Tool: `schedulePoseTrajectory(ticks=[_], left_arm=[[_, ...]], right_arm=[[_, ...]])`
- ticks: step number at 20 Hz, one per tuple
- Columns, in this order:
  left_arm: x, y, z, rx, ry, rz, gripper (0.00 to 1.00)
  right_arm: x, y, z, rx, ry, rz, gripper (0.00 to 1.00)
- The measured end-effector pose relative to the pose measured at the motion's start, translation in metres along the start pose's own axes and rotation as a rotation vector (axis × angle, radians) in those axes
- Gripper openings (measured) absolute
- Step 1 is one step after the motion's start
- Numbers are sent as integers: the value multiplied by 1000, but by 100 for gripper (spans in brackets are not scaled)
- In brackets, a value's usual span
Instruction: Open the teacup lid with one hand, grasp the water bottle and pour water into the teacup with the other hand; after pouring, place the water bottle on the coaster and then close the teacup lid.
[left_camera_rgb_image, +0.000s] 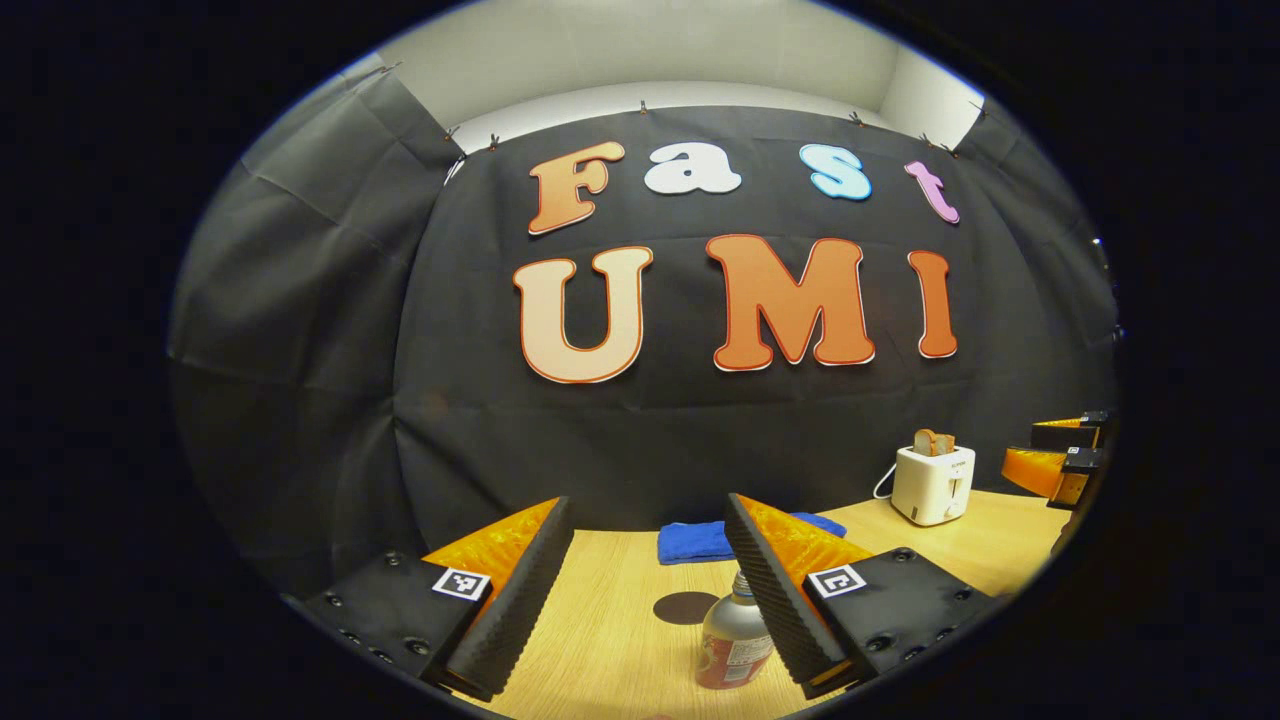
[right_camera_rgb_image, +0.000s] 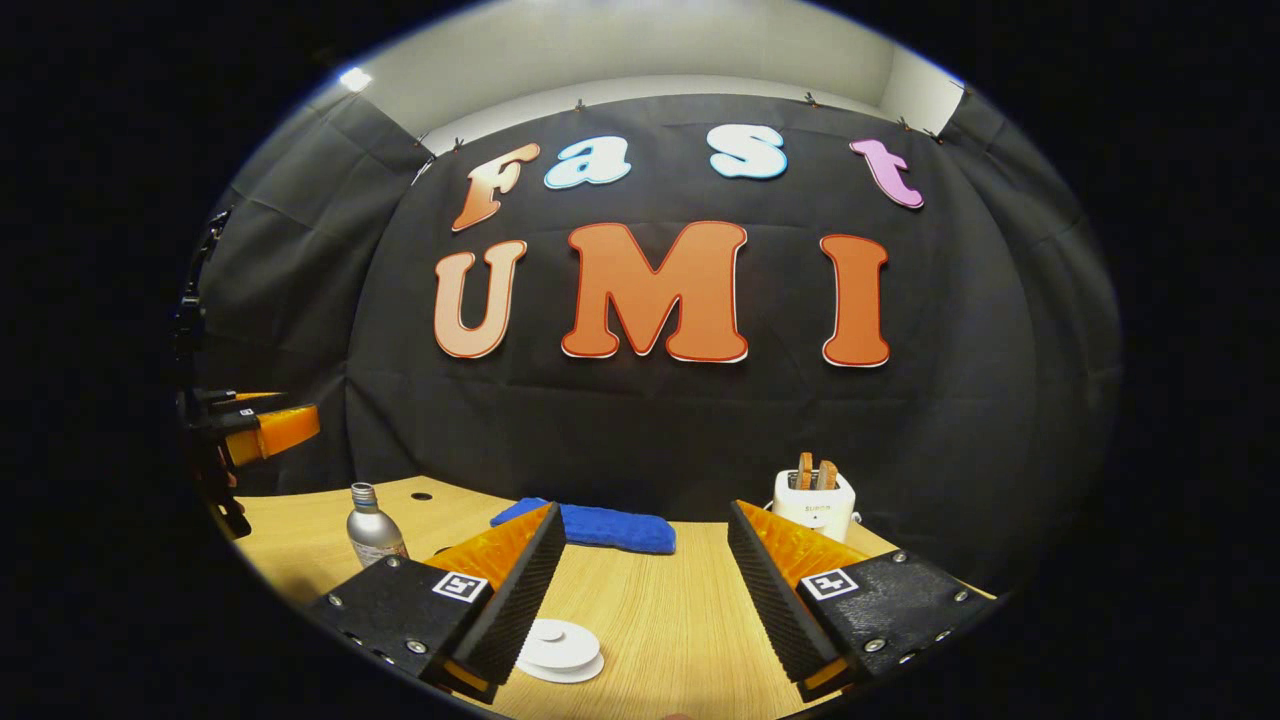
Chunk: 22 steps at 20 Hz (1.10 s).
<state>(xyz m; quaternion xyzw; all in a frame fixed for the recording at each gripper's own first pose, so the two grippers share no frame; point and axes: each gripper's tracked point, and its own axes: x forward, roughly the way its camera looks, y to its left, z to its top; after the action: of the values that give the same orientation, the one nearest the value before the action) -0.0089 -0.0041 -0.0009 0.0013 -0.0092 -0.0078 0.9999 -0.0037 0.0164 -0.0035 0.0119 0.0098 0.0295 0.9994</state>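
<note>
A silver water bottle (left_camera_rgb_image: 733, 640) with a red label stands on the wooden table (left_camera_rgb_image: 600, 640), close below my left gripper (left_camera_rgb_image: 648, 515) and partly behind its right finger. That gripper is open and holds nothing. A dark round coaster (left_camera_rgb_image: 685, 607) lies just beyond the bottle. In the right gripper view, the white teacup lid (right_camera_rgb_image: 558, 648) with its knob sits on the table by the left finger of my open right gripper (right_camera_rgb_image: 645, 510); the cup under it is hidden. The bottle (right_camera_rgb_image: 372, 530) stands far left there, below the left gripper (right_camera_rgb_image: 295, 410).
A folded blue cloth (left_camera_rgb_image: 700, 540) (right_camera_rgb_image: 590, 525) lies at the back of the table by the black wall. A white toaster (left_camera_rgb_image: 932, 483) (right_camera_rgb_image: 815, 505) with bread slices stands at the back right. The right gripper (left_camera_rgb_image: 1020, 448) hovers at the far right of the left gripper view.
</note>
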Motion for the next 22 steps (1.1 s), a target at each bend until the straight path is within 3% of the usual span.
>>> schedulePoseTrajectory(ticks=[9,10,12,16,18,22], left_arm=[[-3,-3,-26,-3,48,-12,100],[-3,-3,-27,-3,53,-18,94],[-4,-5,-33,-7,60,-25,100],[-7,-14,-42,-11,84,-40,100],[-7,-16,-48,4,93,-45,100],[-10,-25,-56,11,110,-65,100]], right_arm=[[5,32,-39,-16,82,84,98],[6,35,-45,-17,95,97,98],[8,39,-57,-15,121,113,96],[11,54,-86,-6,183,156,95],[14,60,-102,0,223,174,88],[15,71,-124,-8,295,209,84]])
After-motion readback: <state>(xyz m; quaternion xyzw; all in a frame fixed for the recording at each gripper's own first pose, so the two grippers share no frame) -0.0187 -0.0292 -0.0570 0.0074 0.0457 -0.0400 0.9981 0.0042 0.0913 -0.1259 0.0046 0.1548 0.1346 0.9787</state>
